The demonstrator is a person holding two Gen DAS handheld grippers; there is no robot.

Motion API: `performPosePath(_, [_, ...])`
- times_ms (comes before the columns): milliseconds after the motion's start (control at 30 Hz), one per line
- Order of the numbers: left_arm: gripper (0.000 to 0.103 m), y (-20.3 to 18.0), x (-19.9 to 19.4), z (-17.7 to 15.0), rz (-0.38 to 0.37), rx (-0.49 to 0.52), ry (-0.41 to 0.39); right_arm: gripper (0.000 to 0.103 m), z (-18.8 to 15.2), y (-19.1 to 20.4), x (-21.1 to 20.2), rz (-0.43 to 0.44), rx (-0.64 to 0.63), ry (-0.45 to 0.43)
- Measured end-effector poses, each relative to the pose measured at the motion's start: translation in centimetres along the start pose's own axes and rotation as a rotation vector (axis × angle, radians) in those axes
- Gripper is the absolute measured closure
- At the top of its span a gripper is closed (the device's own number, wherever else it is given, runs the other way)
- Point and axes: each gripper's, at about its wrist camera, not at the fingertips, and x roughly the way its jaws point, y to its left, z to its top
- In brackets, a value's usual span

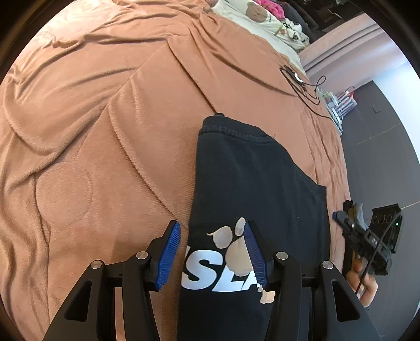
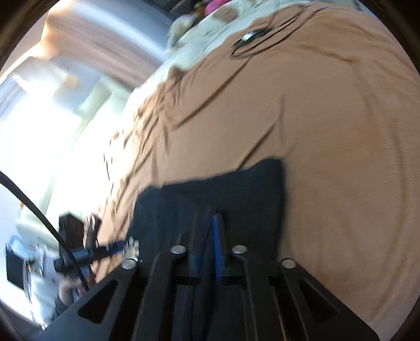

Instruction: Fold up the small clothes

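Note:
A black T-shirt [image 1: 249, 178] with a white print lies partly folded lengthwise on the orange blanket [image 1: 105, 118]. My left gripper [image 1: 212, 230] is open, its blue pads on either side of the shirt's near left edge, just above the print. The right gripper shows at the right edge of the left wrist view [image 1: 341, 220], held by a hand beside the shirt. In the blurred right wrist view my right gripper [image 2: 210, 217] is shut on a fold of the black shirt [image 2: 236, 188]; the left gripper [image 2: 115, 246] shows at the lower left.
A black cable with a small device [image 1: 296, 77] lies on the blanket at the far right. Bear-print bedding [image 1: 257, 15] lies at the head of the bed. The bed edge and dark floor [image 1: 380, 157] run along the right.

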Motion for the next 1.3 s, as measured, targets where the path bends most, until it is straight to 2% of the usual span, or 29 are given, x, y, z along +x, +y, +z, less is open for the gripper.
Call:
performPosePath(33, [0.051,0.1,0.1,0.0,0.003,-0.002,0.000,0.073,-0.3,0.4,0.4,-0.015,-0.021,0.021])
performPosePath(100, [0.051,0.3,0.2,0.0,0.007,-0.006,-0.001,0.065,-0.6,0.7,0.8,-0.035,-0.035,0.037])
performPosePath(300, [0.051,0.6,0.8,0.1,0.010,0.002,-0.003,0.065,-0.4,0.8,1.5,-0.019,-0.062,0.074])
performPosePath(333, [0.051,0.5,0.9,0.3,0.012,0.005,-0.004,0.066,-0.1,1.0,2.0,-0.022,-0.076,0.086])
performPosePath(367, [0.051,0.5,1.0,0.4,0.014,0.007,-0.005,0.080,0.1,1.6,3.1,-0.037,-0.090,0.091])
performPosePath(400, [0.051,0.4,1.1,0.6,0.018,0.010,-0.004,0.098,0.4,1.7,3.8,-0.065,-0.107,0.097])
performPosePath(467, [0.051,0.2,1.3,0.9,0.024,0.015,-0.004,0.101,1.5,1.7,5.1,-0.097,-0.125,0.094])
performPosePath(633, [0.051,-0.1,1.2,1.5,0.027,0.032,-0.010,0.102,1.5,2.1,3.4,-0.142,-0.115,0.028])
performPosePath(767, [0.051,-0.1,1.7,2.3,0.020,0.034,-0.015,0.101,1.2,2.3,4.2,-0.149,-0.138,0.068])
performPosePath(867, [0.051,0.0,2.2,3.0,0.018,0.032,-0.005,0.096,1.4,1.4,3.2,-0.097,-0.073,0.062])
performPosePath(933, [0.051,-0.1,2.3,3.3,0.018,0.035,-0.005,0.084,1.7,0.8,1.7,-0.086,-0.052,0.028])
performPosePath(1000, [0.051,-0.2,2.5,3.7,0.016,0.037,-0.004,0.045,1.8,0.2,0.2,-0.078,-0.042,-0.009])
performPosePath(1033, [0.051,-0.1,2.6,3.8,0.013,0.035,-0.004,0.041,1.8,-0.2,-0.4,-0.080,-0.036,-0.031])
performPosePath(1167, [0.051,-0.1,2.8,4.5,-0.001,0.031,-0.007,0.041,1.6,-2.1,-1.4,-0.078,0.021,-0.050])
performPosePath(1267, [0.051,-0.2,3.3,5.0,-0.016,0.033,-0.005,0.041,0.9,-3.7,-1.8,-0.035,0.053,-0.028])
performPosePath(1300, [0.054,0.0,3.5,5.2,-0.020,0.030,-0.006,0.041,0.8,-4.0,-1.7,-0.023,0.058,-0.013])
